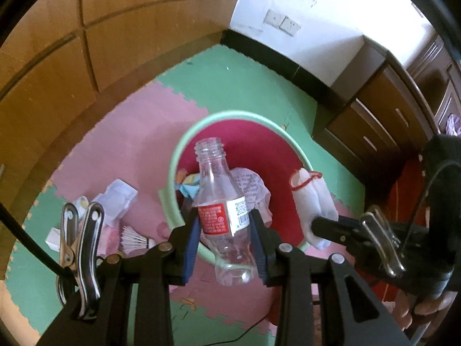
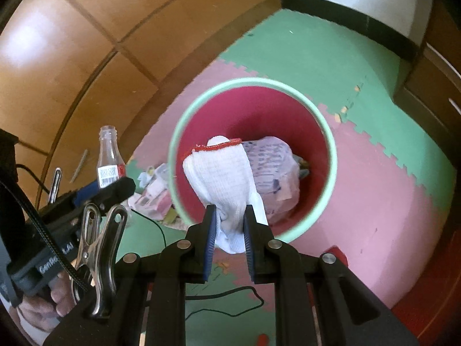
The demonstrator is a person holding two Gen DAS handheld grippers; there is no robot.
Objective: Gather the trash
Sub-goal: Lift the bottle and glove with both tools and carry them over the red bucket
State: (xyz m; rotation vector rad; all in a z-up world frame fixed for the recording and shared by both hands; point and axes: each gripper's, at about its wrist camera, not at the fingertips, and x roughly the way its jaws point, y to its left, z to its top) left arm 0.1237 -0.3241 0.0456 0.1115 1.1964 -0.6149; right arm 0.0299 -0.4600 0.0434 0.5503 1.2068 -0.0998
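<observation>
Bottle, red label, barcode, clamped in left gripper; right gripper pinching white glove; "GenRo" lettering partly legible.

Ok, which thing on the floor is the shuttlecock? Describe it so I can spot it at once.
Find the round bin with the pale green rim on the pink and green foam mats. Left of it lies a heap of crumpled papers. The shuttlecock lies at the heap's near edge: a fan of white feathers, unlike the flat paper scraps around it.

Both grippers point steeply down — left gripper and right gripper each with fingers clamped.
</observation>
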